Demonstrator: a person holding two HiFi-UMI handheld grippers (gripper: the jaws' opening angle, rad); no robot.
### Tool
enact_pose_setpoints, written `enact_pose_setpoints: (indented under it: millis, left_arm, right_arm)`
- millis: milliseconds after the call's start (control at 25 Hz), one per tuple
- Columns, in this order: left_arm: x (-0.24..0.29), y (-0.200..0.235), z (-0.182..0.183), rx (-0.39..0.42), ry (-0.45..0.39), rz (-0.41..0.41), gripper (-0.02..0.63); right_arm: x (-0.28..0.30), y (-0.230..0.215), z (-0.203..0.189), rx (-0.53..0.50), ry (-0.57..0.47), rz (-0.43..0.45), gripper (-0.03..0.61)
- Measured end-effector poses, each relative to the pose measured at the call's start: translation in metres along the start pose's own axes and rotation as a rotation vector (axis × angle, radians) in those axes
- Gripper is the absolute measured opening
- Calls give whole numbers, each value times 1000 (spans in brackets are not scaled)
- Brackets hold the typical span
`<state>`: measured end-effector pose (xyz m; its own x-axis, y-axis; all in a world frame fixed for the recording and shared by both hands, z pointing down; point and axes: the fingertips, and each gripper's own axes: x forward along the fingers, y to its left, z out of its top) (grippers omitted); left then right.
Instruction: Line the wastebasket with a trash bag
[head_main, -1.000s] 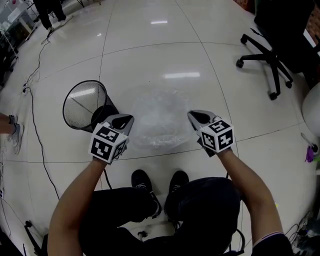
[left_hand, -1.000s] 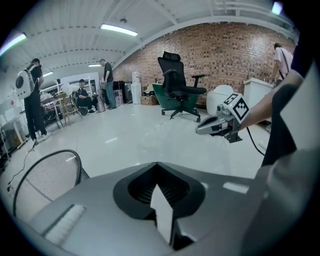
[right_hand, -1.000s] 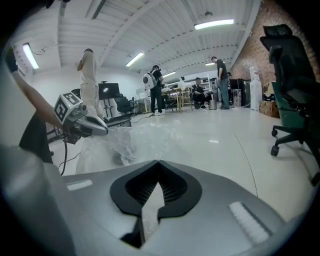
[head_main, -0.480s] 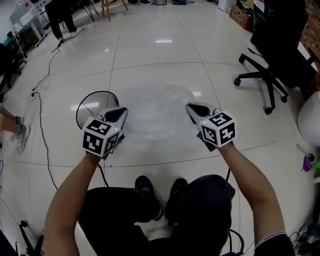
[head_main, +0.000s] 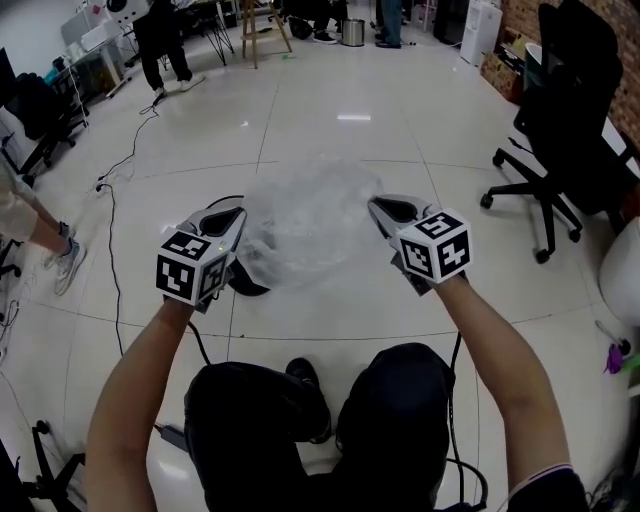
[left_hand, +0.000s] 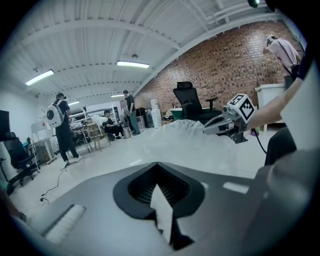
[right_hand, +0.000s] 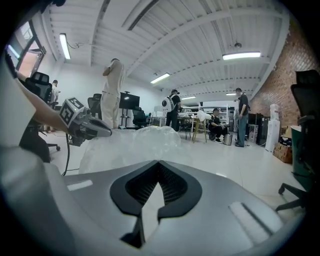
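A clear plastic trash bag (head_main: 305, 215) hangs puffed up between my two grippers, lifted above the floor. My left gripper (head_main: 238, 212) is shut on its left edge and my right gripper (head_main: 375, 203) is shut on its right edge. A pale strip of film shows pinched in the left gripper view (left_hand: 159, 200) and in the right gripper view (right_hand: 150, 200). The bag (left_hand: 190, 140) billows ahead of both sets of jaws (right_hand: 130, 145). The black mesh wastebasket (head_main: 247, 283) stands on the floor below the left gripper, mostly hidden by gripper and bag.
A black office chair (head_main: 560, 120) stands at the right. A black cable (head_main: 112, 250) runs along the floor at the left, near a person's leg and shoe (head_main: 62, 262). More people and desks are far back. My own legs and shoes (head_main: 310, 400) are below.
Both grippers have risen with the bag, lifting it off the floor. The wastebasket, in plain sight a second ago, is now largely covered by the left gripper and the bag.
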<state>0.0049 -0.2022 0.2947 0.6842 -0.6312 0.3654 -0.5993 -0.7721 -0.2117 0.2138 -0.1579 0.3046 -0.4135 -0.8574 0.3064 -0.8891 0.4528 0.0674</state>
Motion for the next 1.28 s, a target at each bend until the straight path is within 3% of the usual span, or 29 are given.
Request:
enact_pose_setpoints:
  millis: [480,920,1280]
  left_arm:
    - [-82,54,31,24,-49,128,12]
    - [-118,92,19,-19,-108,179,12]
    - [-113,126,3,-44,-94,208,12]
  right_arm:
    - [24,52,89,-96,-75,81,2]
    - [60,93,117,-148,-66,105,2]
    - [103,105,120,-192,-52,172,2]
